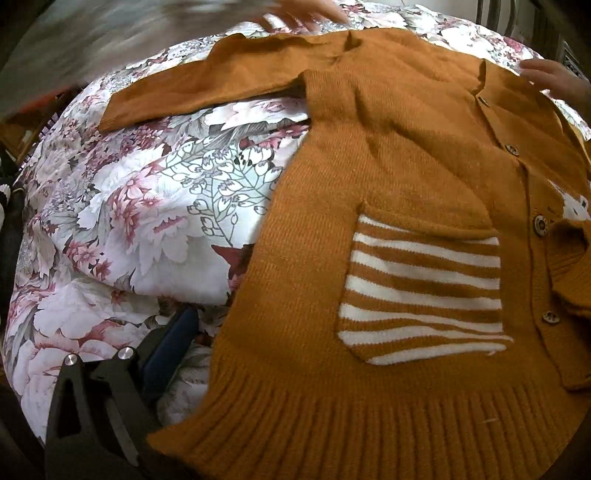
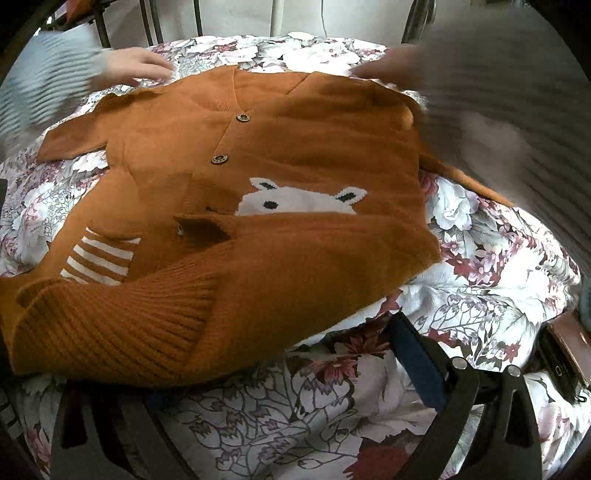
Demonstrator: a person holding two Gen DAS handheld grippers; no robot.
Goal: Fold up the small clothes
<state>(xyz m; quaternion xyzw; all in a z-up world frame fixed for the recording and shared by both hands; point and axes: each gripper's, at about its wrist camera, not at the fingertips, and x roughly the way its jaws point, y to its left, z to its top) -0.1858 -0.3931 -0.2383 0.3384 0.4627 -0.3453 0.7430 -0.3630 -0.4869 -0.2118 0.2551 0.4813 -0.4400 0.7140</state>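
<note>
A small orange knit cardigan lies face up on a floral bedspread. It has wooden buttons, a striped pocket and a white animal face. One sleeve stretches out to the left; the other sleeve is folded across the front. My left gripper is open: its left finger lies on the bedspread, and the hem hides the right one. My right gripper is open at the folded sleeve's edge: its right finger shows, and cloth covers the left one. Two bare hands touch the cardigan's shoulders.
A dark phone in a brown case lies on the bedspread at the right. Metal bars of a bed frame stand behind the bed. Blurred striped sleeves of the person's arms reach over the far side.
</note>
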